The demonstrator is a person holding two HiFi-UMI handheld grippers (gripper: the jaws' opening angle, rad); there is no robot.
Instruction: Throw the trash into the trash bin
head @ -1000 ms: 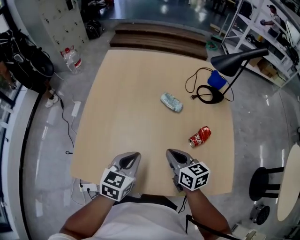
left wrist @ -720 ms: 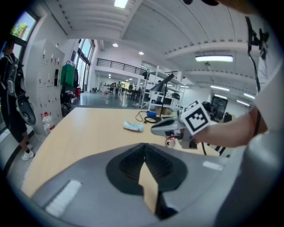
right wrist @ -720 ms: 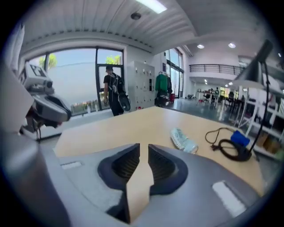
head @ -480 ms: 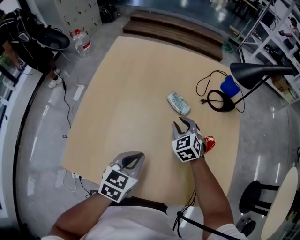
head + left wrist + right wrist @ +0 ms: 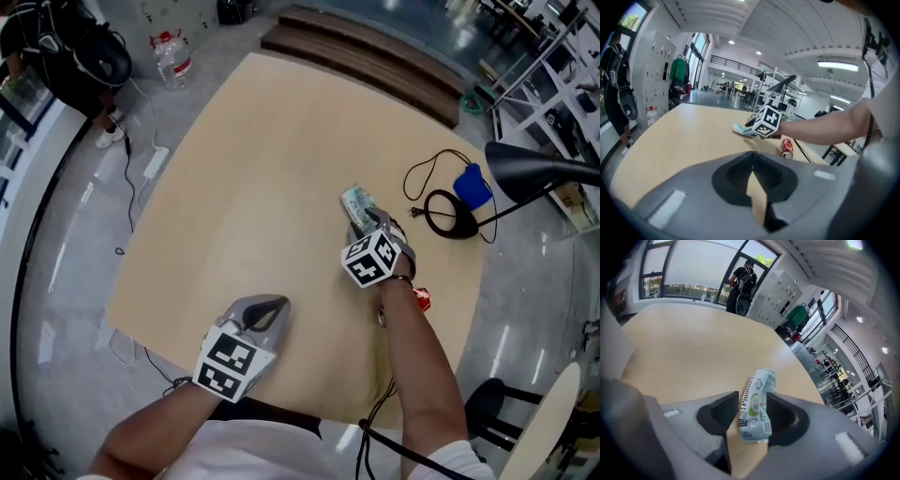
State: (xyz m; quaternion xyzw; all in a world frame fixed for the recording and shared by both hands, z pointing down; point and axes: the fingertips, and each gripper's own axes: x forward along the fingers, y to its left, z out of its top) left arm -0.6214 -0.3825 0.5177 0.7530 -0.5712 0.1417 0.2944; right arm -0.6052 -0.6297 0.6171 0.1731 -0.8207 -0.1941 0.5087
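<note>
A crushed pale green can (image 5: 355, 201) lies on the wooden table (image 5: 234, 187) right of its middle. My right gripper (image 5: 371, 223) has come down over the can's near end. In the right gripper view the can (image 5: 759, 380) lies between the jaws of the right gripper (image 5: 753, 398), which have just been opening and show a gap on the left side. A red can (image 5: 421, 298) lies behind my right forearm, partly hidden. My left gripper (image 5: 271, 303) is shut and empty near the table's front edge. From the left gripper (image 5: 751, 152) I see the pale can (image 5: 739, 130) and the red can (image 5: 787, 147).
A black desk lamp (image 5: 539, 167) with a ring base (image 5: 453, 215), a cable and a blue object (image 5: 472, 186) stand at the table's right side. A stool (image 5: 487, 405) is on the floor to the right; a water bottle (image 5: 176, 58) and a backpack (image 5: 89, 52) are at the far left. No bin shows.
My right gripper has travelled forward from the table's front edge to the pale can, rolling and opening its jaws around it. The left gripper has shifted only slightly.
</note>
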